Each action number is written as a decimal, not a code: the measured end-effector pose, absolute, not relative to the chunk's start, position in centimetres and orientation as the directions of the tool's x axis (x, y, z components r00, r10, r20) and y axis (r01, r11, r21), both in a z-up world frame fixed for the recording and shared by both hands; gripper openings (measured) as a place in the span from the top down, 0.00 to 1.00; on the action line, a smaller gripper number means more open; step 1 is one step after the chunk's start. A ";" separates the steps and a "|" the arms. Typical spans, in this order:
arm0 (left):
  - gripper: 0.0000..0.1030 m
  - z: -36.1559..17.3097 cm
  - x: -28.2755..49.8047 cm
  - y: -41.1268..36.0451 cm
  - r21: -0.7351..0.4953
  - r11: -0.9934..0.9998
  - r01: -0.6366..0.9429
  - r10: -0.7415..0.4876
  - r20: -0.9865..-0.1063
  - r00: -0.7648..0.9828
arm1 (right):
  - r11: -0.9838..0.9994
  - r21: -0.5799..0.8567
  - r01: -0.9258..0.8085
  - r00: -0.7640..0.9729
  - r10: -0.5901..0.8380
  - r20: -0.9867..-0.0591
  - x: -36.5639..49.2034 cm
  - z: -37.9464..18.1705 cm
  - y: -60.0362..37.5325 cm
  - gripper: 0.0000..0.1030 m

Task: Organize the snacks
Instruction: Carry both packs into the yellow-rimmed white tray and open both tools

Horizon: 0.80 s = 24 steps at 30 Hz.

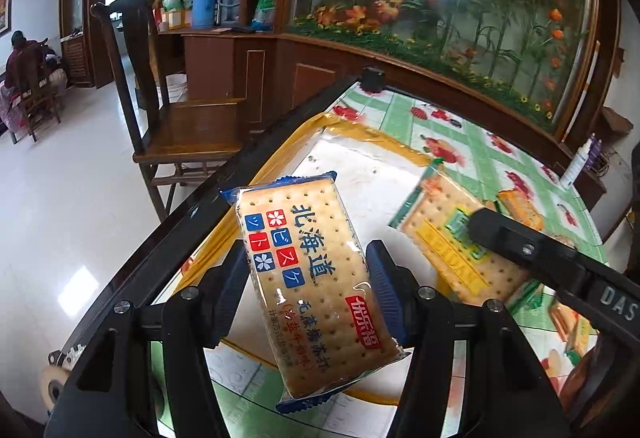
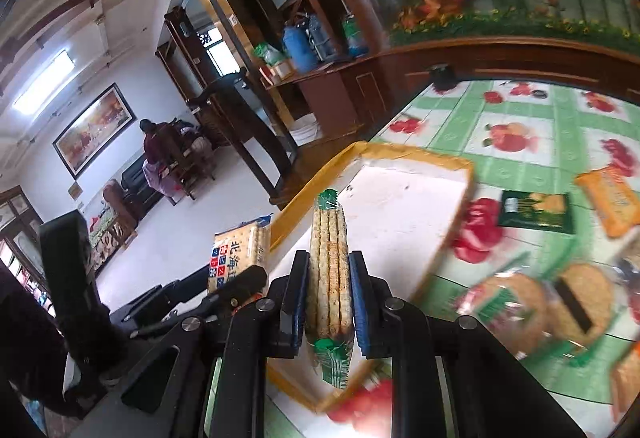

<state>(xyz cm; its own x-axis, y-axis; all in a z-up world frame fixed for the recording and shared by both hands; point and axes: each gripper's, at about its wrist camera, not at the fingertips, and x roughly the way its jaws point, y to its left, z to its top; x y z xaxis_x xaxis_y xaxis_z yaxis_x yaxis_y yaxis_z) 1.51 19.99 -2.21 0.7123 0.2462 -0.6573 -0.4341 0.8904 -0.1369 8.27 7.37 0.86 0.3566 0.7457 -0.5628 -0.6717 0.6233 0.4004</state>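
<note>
Two tongs, one pack each. Left tongs closed on a blue-edged cracker pack, gripped across its width, held face-up and tilted above the tray. Right tongs clamped on a green-edged cracker pack, held on edge between the blue pads, three crackers visible in the stack, also over the tray. Same green pack seen from the left view as a flat face with the right tongs' black finger across it.

One tray: white inside, yellow rim, sitting at the near corner of the counter, which is covered in a green-and-white fruit-print cloth.

Loose on the counter to the right of the tray, right view: one dark green packet, one orange pack just beside it, two round-cracker packs nearer and blurred, one more orange pack cut off at the lower right edge. Exact count of the blurred ones hard to tell.

One wooden chair beside the counter's corner. One white bottle at the counter's far edge.
</note>
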 end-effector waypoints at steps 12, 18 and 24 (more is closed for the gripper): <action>0.43 -4.5 3.8 20.2 -0.070 0.896 -0.439 0.261 -0.715 0.648 | 0.659 0.437 -0.612 0.337 0.717 -0.610 12.4 -3.2 9.1 0.81; 0.17 -4.6 3.7 20.4 -0.022 0.872 -0.489 0.322 -0.727 0.607 | 0.662 0.435 -0.610 0.328 0.711 -0.622 12.9 -3.8 9.9 0.76; 0.16 -3.7 2.5 20.8 -0.026 0.855 -0.518 0.352 -0.704 0.617 | 0.683 0.418 -0.600 0.378 0.701 -0.605 12.0 -2.7 8.0 0.47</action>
<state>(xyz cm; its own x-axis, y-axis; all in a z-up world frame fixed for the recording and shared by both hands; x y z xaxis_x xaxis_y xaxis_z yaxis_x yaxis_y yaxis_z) 2.55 20.78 -3.67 0.6169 0.3519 -0.7040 -0.5178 0.8551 -0.0263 12.03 8.00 -2.65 0.3776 0.7014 -0.6046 -0.5997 0.6827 0.4175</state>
